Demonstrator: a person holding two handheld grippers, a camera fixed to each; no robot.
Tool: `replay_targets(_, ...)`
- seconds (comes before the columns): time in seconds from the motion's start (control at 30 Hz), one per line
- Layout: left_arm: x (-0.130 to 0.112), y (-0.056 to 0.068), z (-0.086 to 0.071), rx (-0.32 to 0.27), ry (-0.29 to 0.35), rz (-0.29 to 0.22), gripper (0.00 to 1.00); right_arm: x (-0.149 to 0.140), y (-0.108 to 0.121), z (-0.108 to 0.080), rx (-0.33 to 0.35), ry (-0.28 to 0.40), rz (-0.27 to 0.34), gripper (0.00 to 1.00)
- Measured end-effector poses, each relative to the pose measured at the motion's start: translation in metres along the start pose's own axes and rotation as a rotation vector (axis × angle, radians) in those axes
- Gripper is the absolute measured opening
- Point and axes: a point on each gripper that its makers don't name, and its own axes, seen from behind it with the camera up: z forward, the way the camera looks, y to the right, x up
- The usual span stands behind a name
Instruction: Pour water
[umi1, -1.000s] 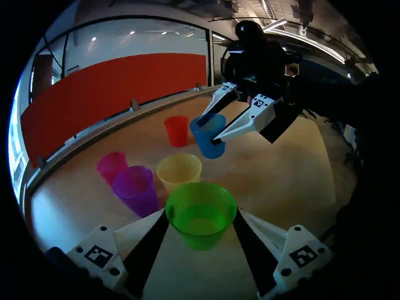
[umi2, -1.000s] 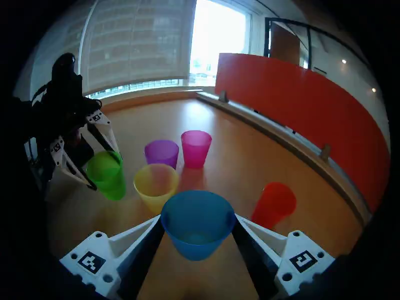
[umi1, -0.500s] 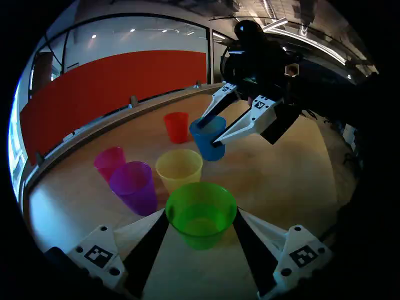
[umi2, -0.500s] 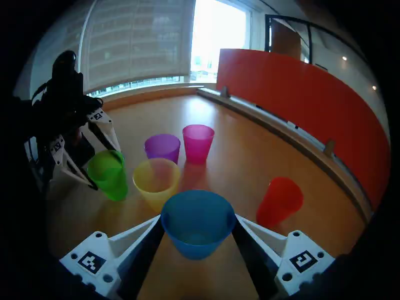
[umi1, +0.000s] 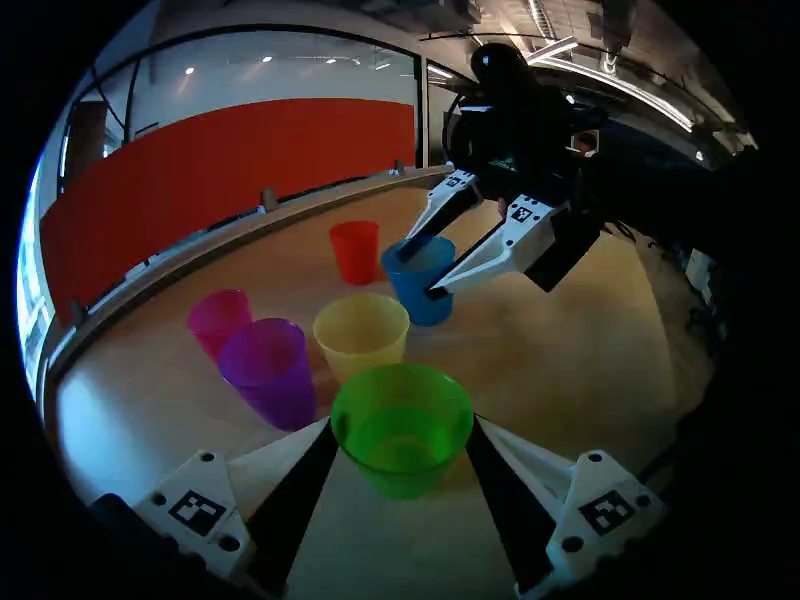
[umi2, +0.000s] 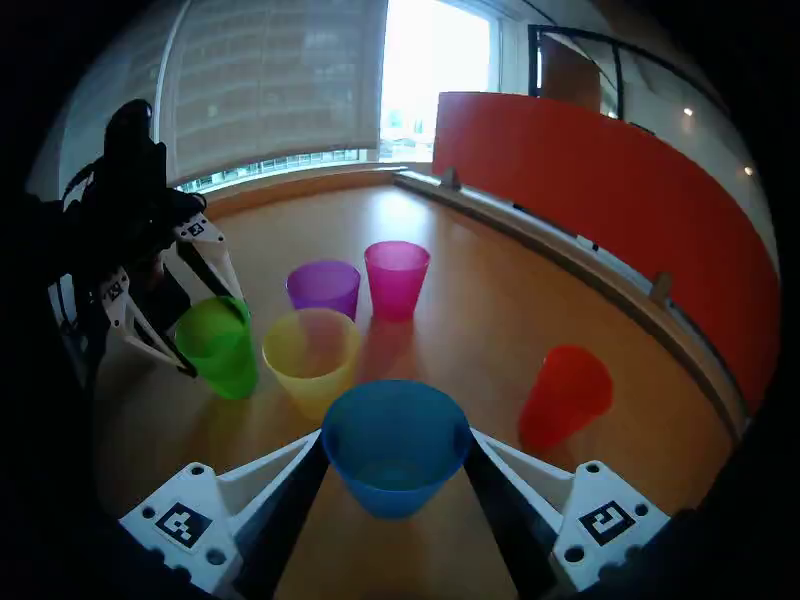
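A green cup sits upright between my left gripper's fingers, which are shut on it; liquid shows at its bottom. Across the table the right gripper is shut on a blue cup. In the right gripper view that blue cup is held upright in the right gripper, and the left gripper holds the green cup at the left. A yellow cup stands between the two held cups.
On the wooden table stand a purple cup, a pink cup and a red cup. A red wall panel runs along the table's far edge. A dark sleeve holds the right gripper.
The blue cup in the right gripper has drifted slightly toward the yellow cup. My left gripper has shifted a little, so the standing cups sit slightly differently in its view.
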Motion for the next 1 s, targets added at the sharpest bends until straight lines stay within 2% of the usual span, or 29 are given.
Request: replay_targets(1.0,-0.009,0.003,0.001,-0.005,-0.010,-0.009,0.86,-0.013,0.000,0.006,-0.003,-0.012,0.015,0.93)
